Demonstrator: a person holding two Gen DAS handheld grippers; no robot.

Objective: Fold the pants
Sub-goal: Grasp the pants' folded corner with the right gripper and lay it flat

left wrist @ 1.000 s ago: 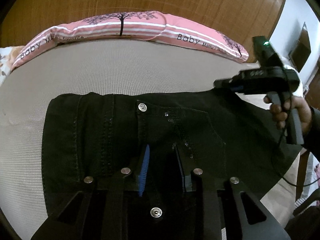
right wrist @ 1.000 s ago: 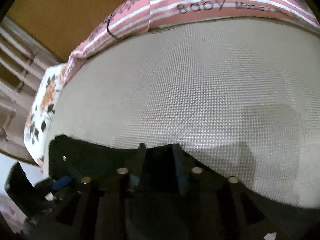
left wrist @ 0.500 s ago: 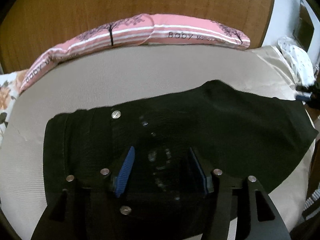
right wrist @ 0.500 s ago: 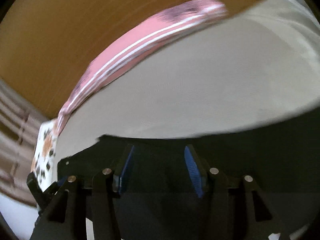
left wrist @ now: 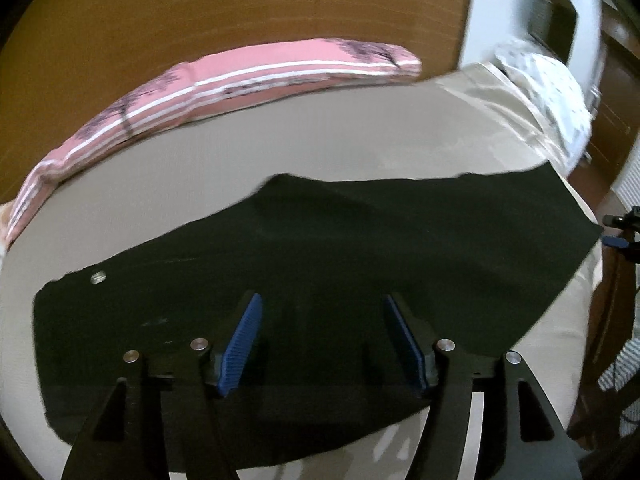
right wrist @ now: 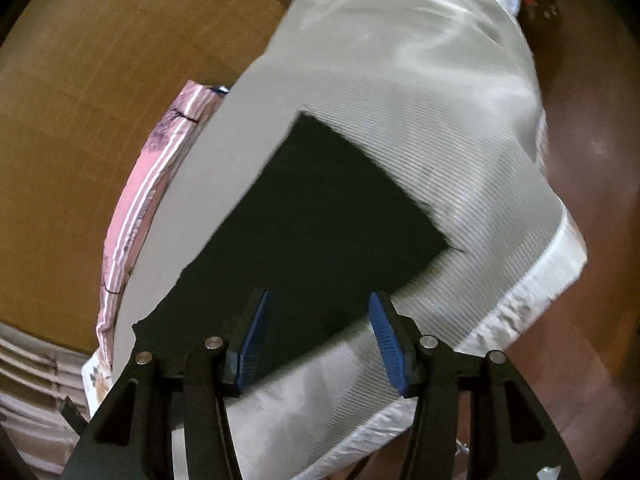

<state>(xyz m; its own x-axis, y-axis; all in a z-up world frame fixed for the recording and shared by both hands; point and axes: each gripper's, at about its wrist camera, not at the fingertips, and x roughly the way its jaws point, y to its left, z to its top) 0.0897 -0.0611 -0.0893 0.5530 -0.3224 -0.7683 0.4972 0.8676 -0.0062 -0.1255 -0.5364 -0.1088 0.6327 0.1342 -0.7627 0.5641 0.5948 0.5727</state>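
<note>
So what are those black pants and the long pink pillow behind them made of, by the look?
The black pants look like matte denim or heavy cotton: a metal rivet button shows and the cloth lies flat; blur hides the weave. The pink pillow seems printed woven cloth, with white stripes and tree motifs.

A wide bed (left wrist: 304,136) covered with a beige, finely textured woven sheet is seen in both wrist views. A pair of black pants (left wrist: 360,248) is laid flat across the sheet, spread lengthwise, with a silver metal button (left wrist: 97,278) visible near its left end in the left wrist view. A long pink pillow (left wrist: 224,80) with white stripes and a dark tree print is set along the far edge of the bed, against a brown wooden headboard (left wrist: 240,8). At the far right corner a white patterned cloth (left wrist: 552,92) is bunched on the sheet.
</note>
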